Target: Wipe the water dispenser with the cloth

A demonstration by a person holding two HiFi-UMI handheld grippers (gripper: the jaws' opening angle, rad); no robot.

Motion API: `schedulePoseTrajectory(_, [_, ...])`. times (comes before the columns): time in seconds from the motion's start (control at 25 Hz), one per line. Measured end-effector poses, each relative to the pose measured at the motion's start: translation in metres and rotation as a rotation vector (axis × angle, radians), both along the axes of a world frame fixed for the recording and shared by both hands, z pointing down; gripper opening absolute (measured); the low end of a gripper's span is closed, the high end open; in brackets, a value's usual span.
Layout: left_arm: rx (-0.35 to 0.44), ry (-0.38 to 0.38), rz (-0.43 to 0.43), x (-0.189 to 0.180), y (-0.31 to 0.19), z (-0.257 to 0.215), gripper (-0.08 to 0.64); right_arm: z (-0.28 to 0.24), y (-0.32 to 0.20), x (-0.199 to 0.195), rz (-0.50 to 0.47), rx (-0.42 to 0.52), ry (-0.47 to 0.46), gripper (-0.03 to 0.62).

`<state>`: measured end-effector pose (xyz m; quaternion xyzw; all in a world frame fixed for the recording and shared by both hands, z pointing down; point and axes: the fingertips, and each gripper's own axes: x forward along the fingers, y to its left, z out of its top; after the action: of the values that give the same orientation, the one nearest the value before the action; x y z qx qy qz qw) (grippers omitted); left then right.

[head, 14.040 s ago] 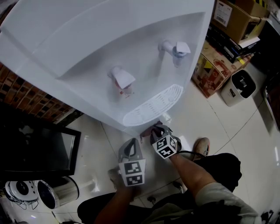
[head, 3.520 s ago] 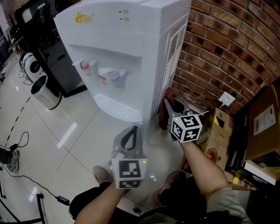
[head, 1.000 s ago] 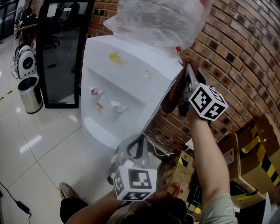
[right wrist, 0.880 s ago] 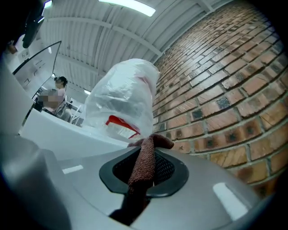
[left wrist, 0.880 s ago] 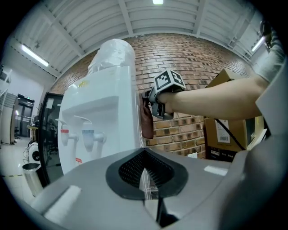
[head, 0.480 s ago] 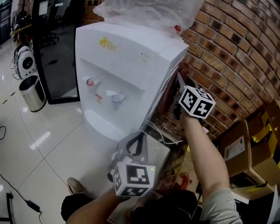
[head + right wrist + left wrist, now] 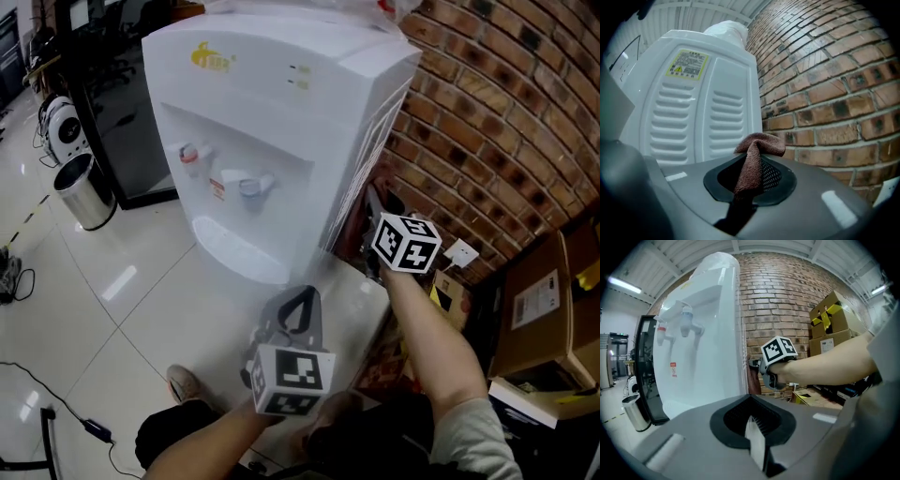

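The white water dispenser [image 7: 272,103] stands against a brick wall, its vented side panel [image 7: 693,108] facing my right gripper. My right gripper [image 7: 373,210] is at that side, about mid-height, shut on a brown cloth [image 7: 752,161]. The cloth's folded end sticks out past the jaws, close to the panel's rear edge [image 7: 753,378]; I cannot tell whether it touches. My left gripper [image 7: 298,302] hangs lower in front of the dispenser, its jaws together with nothing between them [image 7: 754,437].
The brick wall [image 7: 487,122] runs close behind and right of the dispenser, with a wall socket [image 7: 459,253] low down. Cardboard boxes [image 7: 548,300] stand at the right. A steel bin [image 7: 82,192] and a black glass-door cabinet [image 7: 122,94] are at the left; a cable [image 7: 56,394] lies on the floor.
My right gripper has come down the dispenser's side with the cloth, from the top corner to about mid-height. The left gripper has sunk a little too.
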<state>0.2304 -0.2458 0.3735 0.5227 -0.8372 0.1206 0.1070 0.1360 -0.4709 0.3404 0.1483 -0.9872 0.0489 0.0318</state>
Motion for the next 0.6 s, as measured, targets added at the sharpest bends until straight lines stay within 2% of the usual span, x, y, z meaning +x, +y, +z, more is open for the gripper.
schedulePoseTrajectory(0.28, [-0.121, -0.019, 0.053, 0.012, 0.004, 0.063, 0.000, 0.109, 0.006, 0.000, -0.016, -0.094, 0.124, 0.060])
schedulePoseTrajectory(0.44, [-0.197, 0.012, 0.065, 0.019, 0.016, 0.115, 0.000, 0.174, 0.017, 0.000, -0.032, -0.159, 0.197, 0.060])
schedulePoseTrajectory(0.6, [-0.230, 0.055, 0.087, 0.023, 0.018, 0.149, 0.000, 0.238, 0.015, 0.001, -0.013, -0.198, 0.287, 0.060])
